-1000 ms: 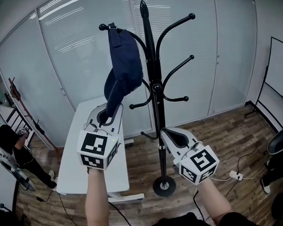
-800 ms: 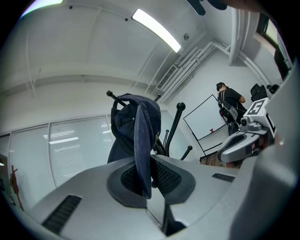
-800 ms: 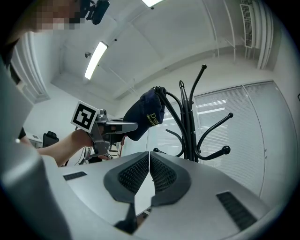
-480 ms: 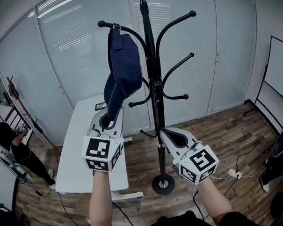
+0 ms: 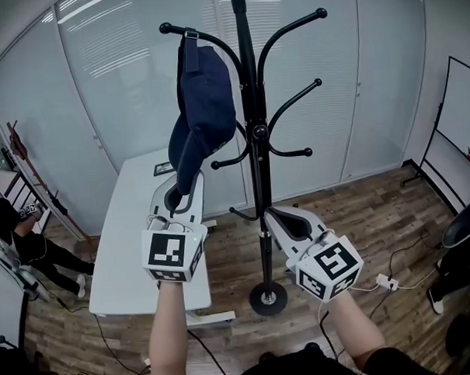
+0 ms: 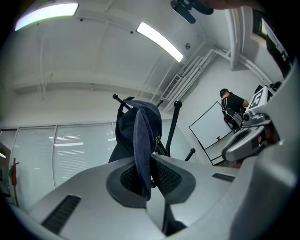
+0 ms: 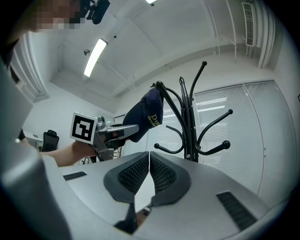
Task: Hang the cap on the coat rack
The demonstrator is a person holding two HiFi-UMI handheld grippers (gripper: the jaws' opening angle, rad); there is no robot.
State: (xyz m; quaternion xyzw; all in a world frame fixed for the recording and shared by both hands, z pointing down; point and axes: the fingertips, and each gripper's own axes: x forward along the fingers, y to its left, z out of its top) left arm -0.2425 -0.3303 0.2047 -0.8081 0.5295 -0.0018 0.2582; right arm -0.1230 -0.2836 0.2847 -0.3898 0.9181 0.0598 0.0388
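Head view: left gripper (image 5: 177, 195) pinches the brim of the cap (image 5: 204, 99) hanging from the rack's (image 5: 256, 182) top-left hook; right gripper (image 5: 287, 219), closed and empty, sits beside its pole.

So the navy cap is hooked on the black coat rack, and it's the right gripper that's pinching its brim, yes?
Not quite. It is the left gripper that pinches the brim of the navy cap, as the left gripper view shows; the right gripper is shut on nothing. The cap is indeed hooked on the black coat rack.
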